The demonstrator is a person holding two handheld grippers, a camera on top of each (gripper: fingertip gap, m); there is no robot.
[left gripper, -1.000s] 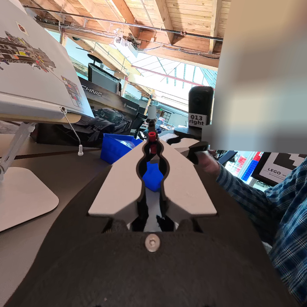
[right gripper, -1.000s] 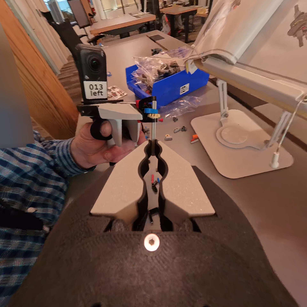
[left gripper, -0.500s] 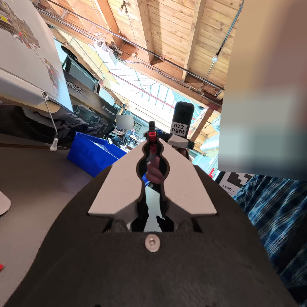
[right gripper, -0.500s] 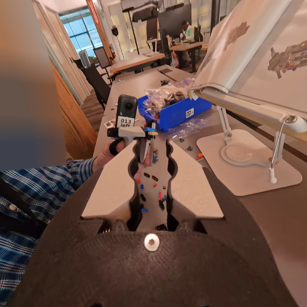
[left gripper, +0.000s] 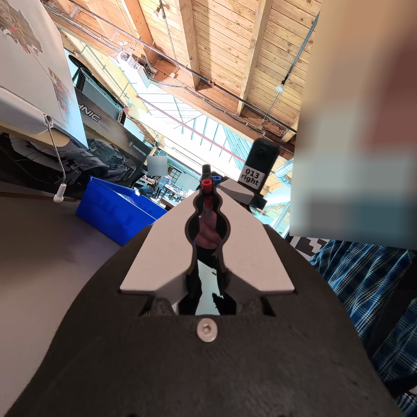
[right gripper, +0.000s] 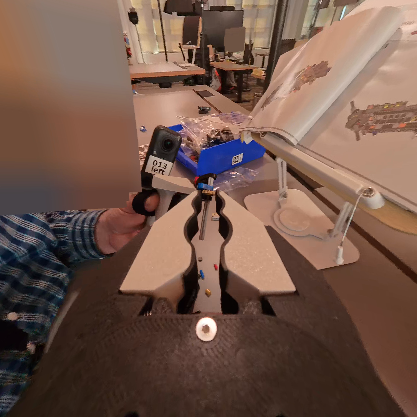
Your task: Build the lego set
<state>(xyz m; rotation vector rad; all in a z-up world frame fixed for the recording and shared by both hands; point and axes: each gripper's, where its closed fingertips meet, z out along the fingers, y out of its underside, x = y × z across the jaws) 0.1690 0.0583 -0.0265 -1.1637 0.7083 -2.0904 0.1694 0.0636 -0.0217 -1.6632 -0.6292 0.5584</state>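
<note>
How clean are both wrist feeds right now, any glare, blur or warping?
Left wrist view: the bright skylight blows out behind the small red and grey lego assembly, and the blue plastic bin looks smeared. Right wrist view: even indoor light, sharp grey axle, but the wide lens bends the white book stand.

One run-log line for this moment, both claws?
left claw: shut on axle assembly | right claw: open, around gray axle, not gripping | loose pieces on table

L tongs clamped, tilted up; R tongs parted, facing L.
</note>
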